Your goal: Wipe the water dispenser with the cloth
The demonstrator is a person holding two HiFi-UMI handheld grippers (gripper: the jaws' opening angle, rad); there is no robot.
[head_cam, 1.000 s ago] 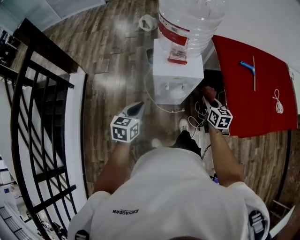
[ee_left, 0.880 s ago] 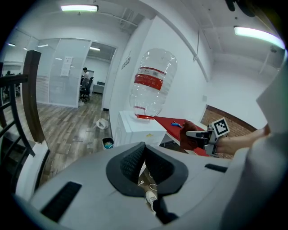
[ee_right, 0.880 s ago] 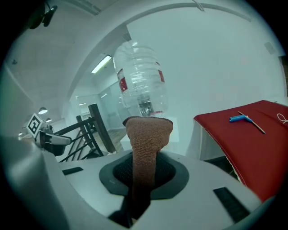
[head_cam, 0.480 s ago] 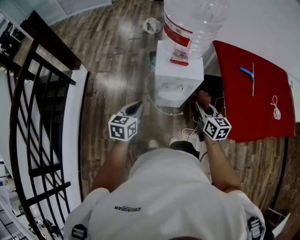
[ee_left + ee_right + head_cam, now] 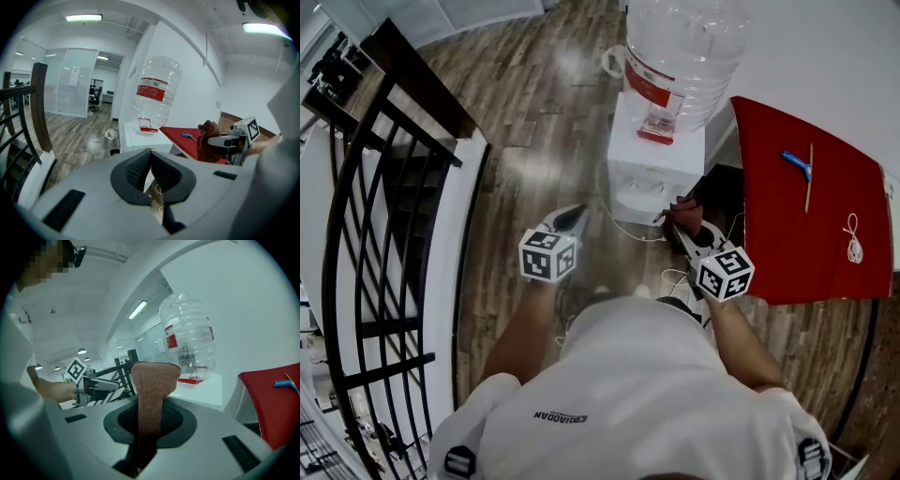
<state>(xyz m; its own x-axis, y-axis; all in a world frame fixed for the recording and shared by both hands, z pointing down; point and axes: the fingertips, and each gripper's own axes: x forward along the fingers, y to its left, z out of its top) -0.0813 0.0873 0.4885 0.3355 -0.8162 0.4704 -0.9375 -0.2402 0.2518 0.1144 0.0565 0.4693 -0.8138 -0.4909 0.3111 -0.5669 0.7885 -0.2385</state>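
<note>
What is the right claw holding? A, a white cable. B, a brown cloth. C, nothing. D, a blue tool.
B: the right gripper view shows the right claw shut on a brown cloth that sticks up between its jaws.

Head view steeply down; gripper views level, both facing water dispenser point(image 5: 667, 157)

Cut off by the head view's top edge: upper end of the bottle point(image 5: 684, 47). Buried inside the right claw point(image 5: 150, 423): lower end of the cloth point(image 5: 153, 380). Too small to identify: blue item point(image 5: 796, 161) on the red tabletop point(image 5: 797, 234).
</note>
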